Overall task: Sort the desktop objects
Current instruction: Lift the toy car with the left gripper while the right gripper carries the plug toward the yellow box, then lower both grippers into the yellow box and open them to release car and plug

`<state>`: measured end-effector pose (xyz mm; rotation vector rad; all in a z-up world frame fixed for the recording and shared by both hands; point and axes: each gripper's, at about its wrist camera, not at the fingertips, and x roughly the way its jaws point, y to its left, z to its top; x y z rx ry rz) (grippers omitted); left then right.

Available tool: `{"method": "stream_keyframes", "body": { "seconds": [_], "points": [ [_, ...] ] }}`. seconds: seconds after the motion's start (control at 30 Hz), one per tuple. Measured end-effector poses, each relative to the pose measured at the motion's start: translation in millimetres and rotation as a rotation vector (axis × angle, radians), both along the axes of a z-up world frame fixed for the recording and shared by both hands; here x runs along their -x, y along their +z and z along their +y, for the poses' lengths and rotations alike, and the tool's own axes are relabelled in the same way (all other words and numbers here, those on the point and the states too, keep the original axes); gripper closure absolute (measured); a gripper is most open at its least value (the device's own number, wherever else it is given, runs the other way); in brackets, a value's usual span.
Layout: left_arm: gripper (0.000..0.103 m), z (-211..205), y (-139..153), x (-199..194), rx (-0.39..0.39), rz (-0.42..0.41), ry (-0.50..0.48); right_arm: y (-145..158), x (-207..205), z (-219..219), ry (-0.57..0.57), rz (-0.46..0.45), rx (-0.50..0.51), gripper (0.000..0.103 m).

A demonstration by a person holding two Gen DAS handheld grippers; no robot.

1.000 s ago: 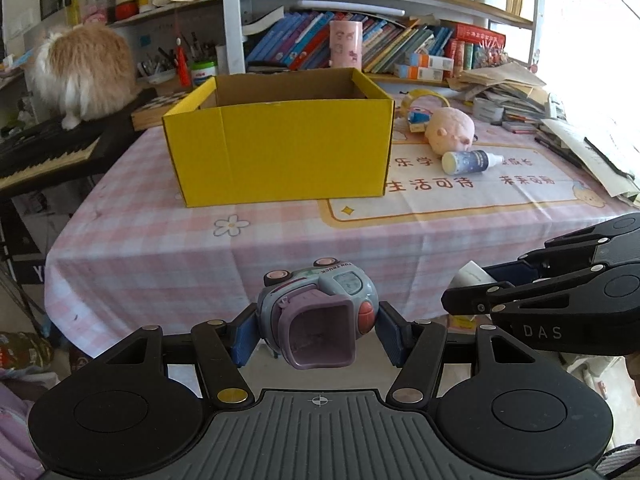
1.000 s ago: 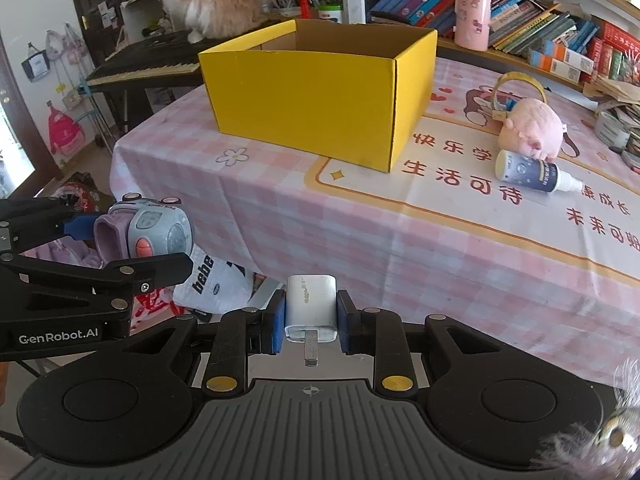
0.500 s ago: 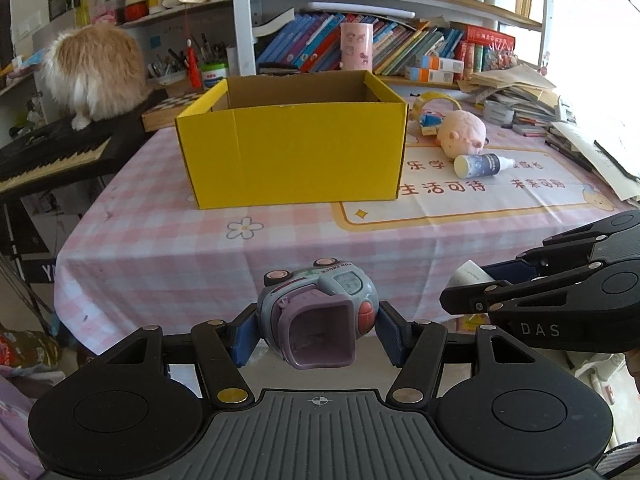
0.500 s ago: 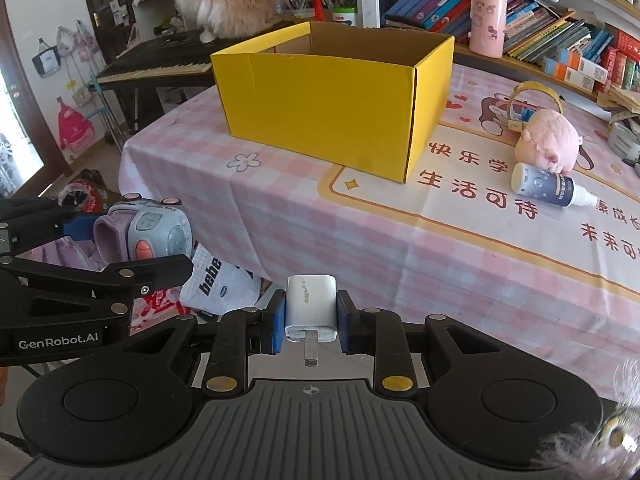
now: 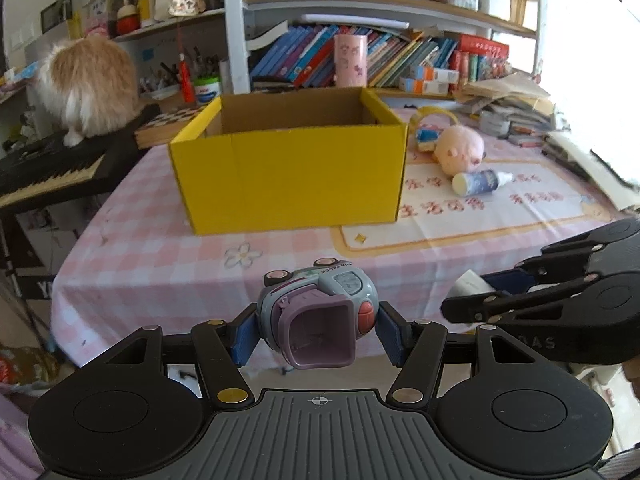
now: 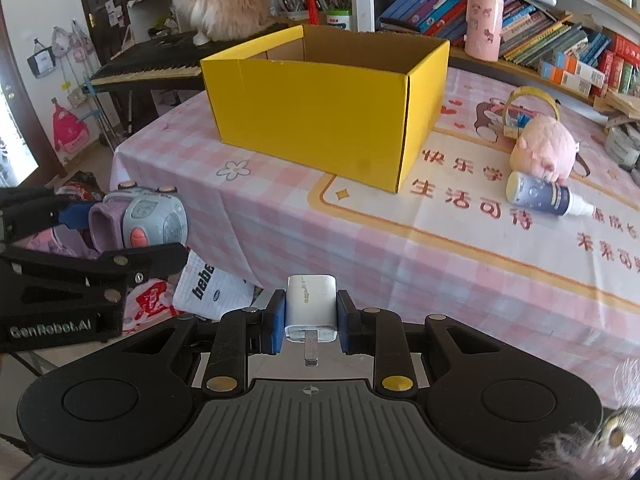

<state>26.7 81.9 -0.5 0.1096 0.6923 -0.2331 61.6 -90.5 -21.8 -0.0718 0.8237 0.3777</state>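
Observation:
My left gripper point(image 5: 316, 330) is shut on a blue-and-purple toy truck point(image 5: 320, 312), held off the table's near edge; it also shows in the right wrist view point(image 6: 140, 220). My right gripper point(image 6: 310, 316) is shut on a white charger plug point(image 6: 311, 308), also short of the table edge; it shows at the right of the left wrist view point(image 5: 468, 286). An open yellow cardboard box point(image 5: 288, 168) point(image 6: 320, 108) stands on the pink checked tablecloth point(image 5: 160, 264) ahead of both grippers.
A pink plush toy point(image 6: 544, 152), a small spray bottle point(image 6: 540, 198) and a yellow headband point(image 6: 532, 96) lie right of the box. Bookshelves point(image 5: 400, 56) stand behind. A keyboard point(image 5: 48, 168) with a fluffy cat point(image 5: 88, 80) is at the left. Bags point(image 6: 208, 292) lie on the floor.
Both grippers have moved forward and up toward the table, so the yellow box looks nearer and its inside shows more. Both still hold their objects.

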Motion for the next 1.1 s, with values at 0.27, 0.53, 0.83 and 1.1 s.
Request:
{"method": "stream_keyframes", "body": {
  "seconds": [0.27,0.53,0.83,1.1],
  "points": [
    [0.043,-2,29,-33,0.025,-0.095,-0.013,27,-23,-12,-0.035,-0.062,-0.028,0.080],
    [0.043,-1,57,-73,0.031,-0.174,0.004,62,-72,-25,-0.034,-0.150,-0.060,0.080],
    [0.043,0,79,-141,0.053,-0.205,0.083,94,-153,-26,0.073,-0.257,-0.072,0.080],
    [0.043,-4,78,-207,0.012,-0.161,0.102,89,-225,-21,0.202,-0.279,-0.004,0.080]
  ]
}}
